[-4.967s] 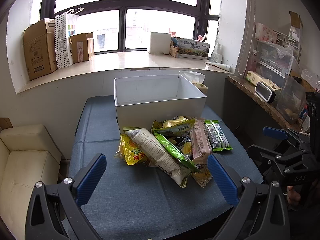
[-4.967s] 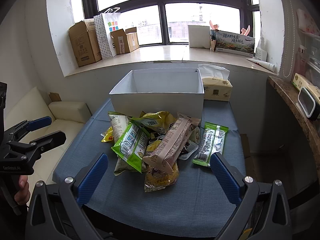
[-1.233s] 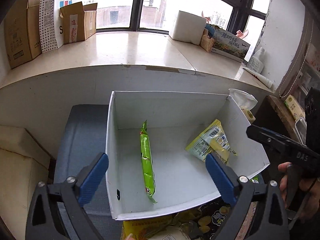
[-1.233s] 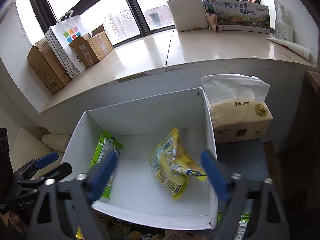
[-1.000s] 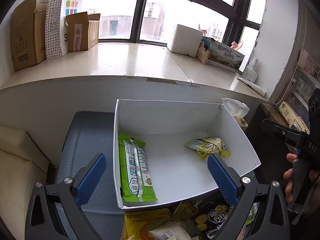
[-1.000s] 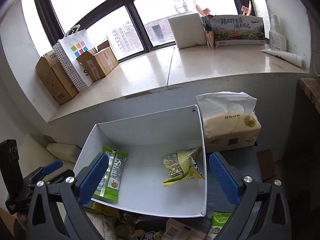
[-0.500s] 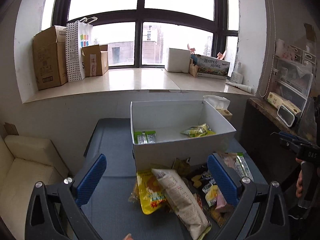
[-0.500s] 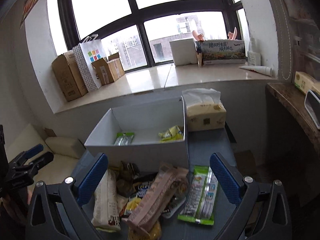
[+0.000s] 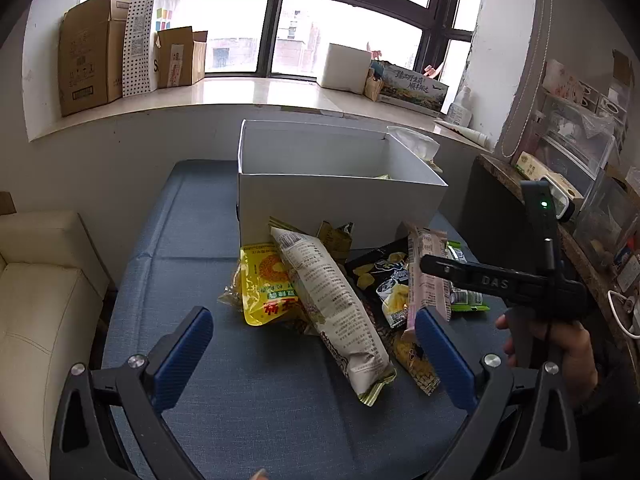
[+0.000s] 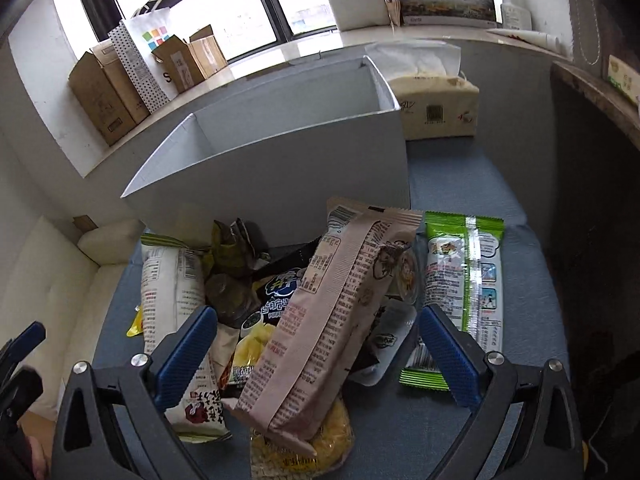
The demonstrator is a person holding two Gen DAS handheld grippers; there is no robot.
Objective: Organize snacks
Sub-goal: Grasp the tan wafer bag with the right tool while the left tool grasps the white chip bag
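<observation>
A pile of snack packets lies on the blue table (image 9: pixel 260 400) in front of the white box (image 9: pixel 336 208). It includes a long white packet (image 9: pixel 332 312), a yellow packet (image 9: pixel 268 284), a black chips bag (image 9: pixel 384 276), a pink packet (image 9: pixel 426 276) and a green packet (image 9: pixel 464 296). My left gripper (image 9: pixel 312 344) hangs open, back from the long white packet. My right gripper (image 10: pixel 318 340) is open, low over the pile. The pink packet (image 10: pixel 332 320) lies between its fingers. The green packet (image 10: pixel 464 280) lies just to the right. The box wall (image 10: pixel 280 168) hides the inside.
A tissue pack (image 10: pixel 436 108) stands right of the box. A cream sofa (image 9: pixel 40 300) is left of the table. A cluttered shelf (image 9: pixel 580 200) runs along the right. Cardboard boxes (image 9: pixel 88 52) line the windowsill. A hand (image 9: pixel 560 344) holds the right gripper.
Both grippers have drawn back from above the box, where a green and a yellow packet lay, and come down toward the pile. The right one now sits close over the pink packet.
</observation>
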